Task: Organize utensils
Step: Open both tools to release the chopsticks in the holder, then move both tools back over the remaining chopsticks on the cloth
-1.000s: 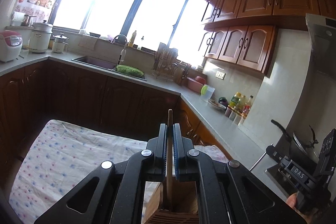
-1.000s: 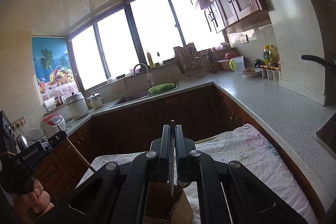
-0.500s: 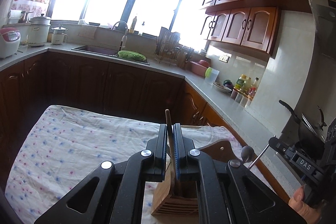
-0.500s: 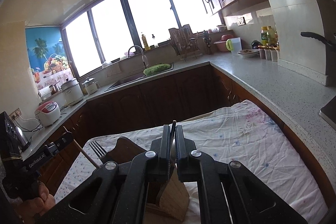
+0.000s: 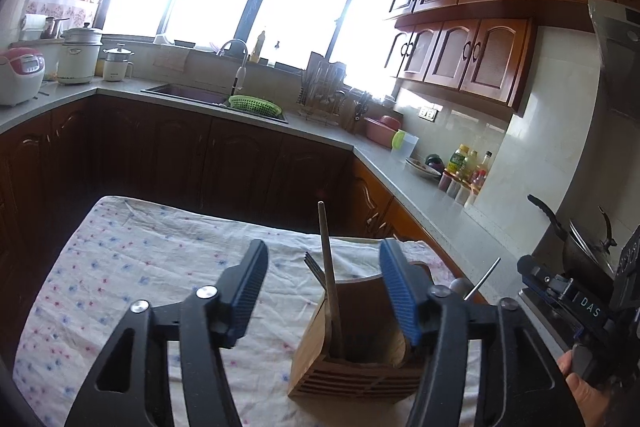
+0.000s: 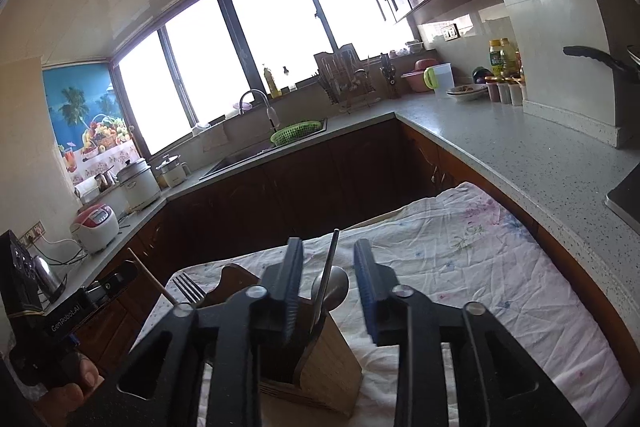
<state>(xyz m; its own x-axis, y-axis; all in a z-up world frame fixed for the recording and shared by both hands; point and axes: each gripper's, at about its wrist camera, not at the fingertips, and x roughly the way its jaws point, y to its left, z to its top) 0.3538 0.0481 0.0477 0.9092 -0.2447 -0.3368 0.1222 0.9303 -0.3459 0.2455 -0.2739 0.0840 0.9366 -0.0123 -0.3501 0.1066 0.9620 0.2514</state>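
Observation:
A wooden utensil holder stands on the floral cloth; it also shows in the right wrist view. A wooden-handled utensil and a fork stand in it. My left gripper is open, its jaws wide on either side of the wooden handle, not touching it. My right gripper is open around a metal utensil handle that stands in the holder by a spoon bowl. The fork shows there too.
The cloth-covered table sits inside a U-shaped kitchen counter. A sink with a green basket is at the back. Rice cookers stand left, bottles and a pan right.
Both grippers have tilted down toward the holder and opened, letting go of the wooden-handled utensil and the metal utensil, which now stand in the holder.

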